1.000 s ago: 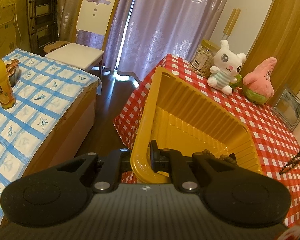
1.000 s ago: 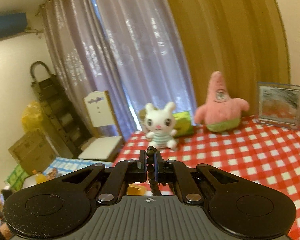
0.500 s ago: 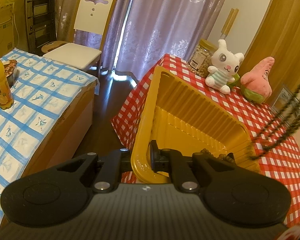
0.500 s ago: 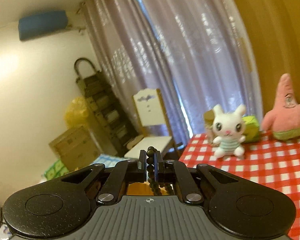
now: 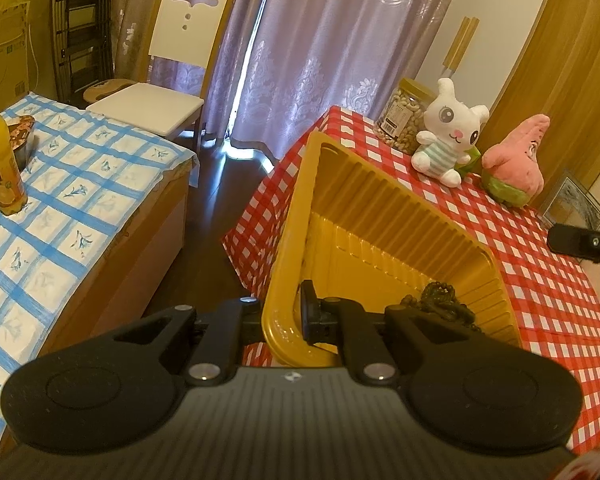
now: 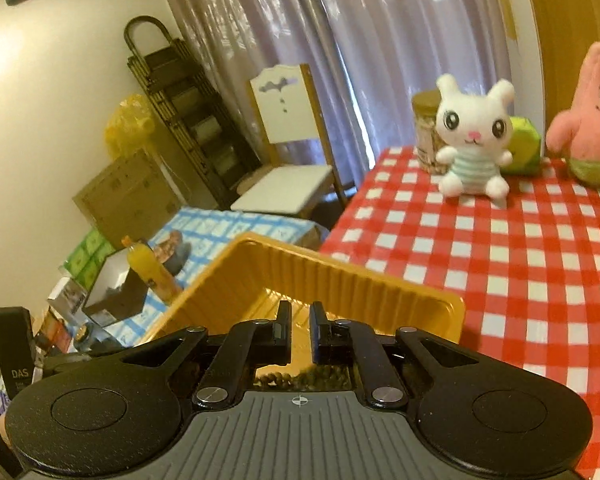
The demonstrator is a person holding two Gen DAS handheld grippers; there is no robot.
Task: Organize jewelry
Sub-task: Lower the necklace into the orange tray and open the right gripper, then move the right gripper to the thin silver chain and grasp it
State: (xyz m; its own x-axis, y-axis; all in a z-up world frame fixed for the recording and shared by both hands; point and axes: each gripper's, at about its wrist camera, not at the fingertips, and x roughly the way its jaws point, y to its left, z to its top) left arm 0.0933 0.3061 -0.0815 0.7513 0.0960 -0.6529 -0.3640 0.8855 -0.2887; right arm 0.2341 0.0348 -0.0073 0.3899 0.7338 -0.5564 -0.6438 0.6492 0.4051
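Observation:
My left gripper is shut on the near rim of a yellow ribbed plastic tray, which it holds tilted over the corner of the red checked table. Dark bead strings lie piled in the tray's near right corner. My right gripper hovers over the same tray; its jaws are opening with nothing between them. The bead strings lie in the tray just below its fingers. A black part of the right gripper shows at the right edge of the left wrist view.
On the red table stand a white bunny toy, a pink star toy, a nut jar and a picture frame. A blue checked table with an orange bottle lies left, a white chair behind.
The right gripper came down over the tray and let go of the bead string, which now lies in the tray. The left gripper and tray kept still.

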